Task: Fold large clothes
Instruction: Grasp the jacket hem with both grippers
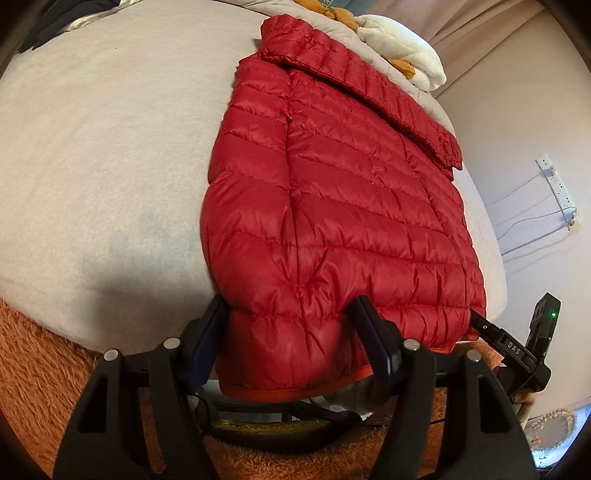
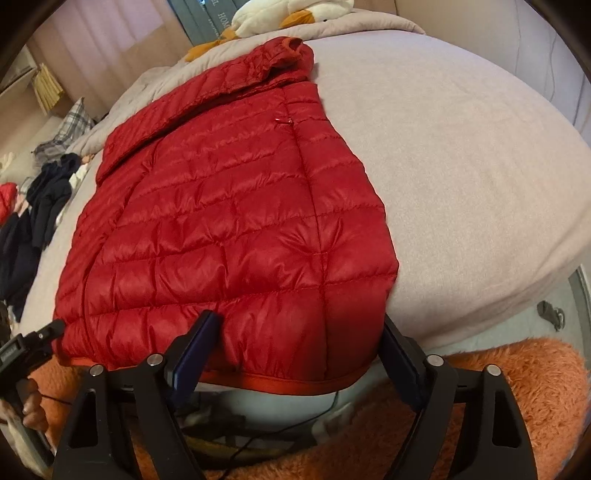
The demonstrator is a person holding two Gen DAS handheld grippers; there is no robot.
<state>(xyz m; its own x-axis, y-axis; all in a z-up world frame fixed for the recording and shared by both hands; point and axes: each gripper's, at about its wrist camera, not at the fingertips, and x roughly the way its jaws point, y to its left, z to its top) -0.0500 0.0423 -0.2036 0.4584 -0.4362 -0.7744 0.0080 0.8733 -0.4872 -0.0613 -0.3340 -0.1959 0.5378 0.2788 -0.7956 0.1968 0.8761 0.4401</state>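
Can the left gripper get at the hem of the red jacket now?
Probably yes: the left gripper already straddles the red jacket at its hem, and nothing blocks it.

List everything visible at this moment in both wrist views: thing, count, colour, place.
puffer jacket: one, red, flat on the bed, hem hanging over the near edge
bed cover: one, pale grey-pink, under the jacket
plush toy: one, white with orange parts, far end of the bed
fluffy rug: one, orange, on the floor below the bed edge
dark clothes: a pile, navy or black, beside the bed
power strip: one, white, on the wall
left gripper: one, black, jaws either side of the hem's corner
right gripper: one, black, jaws either side of the hem's other corner
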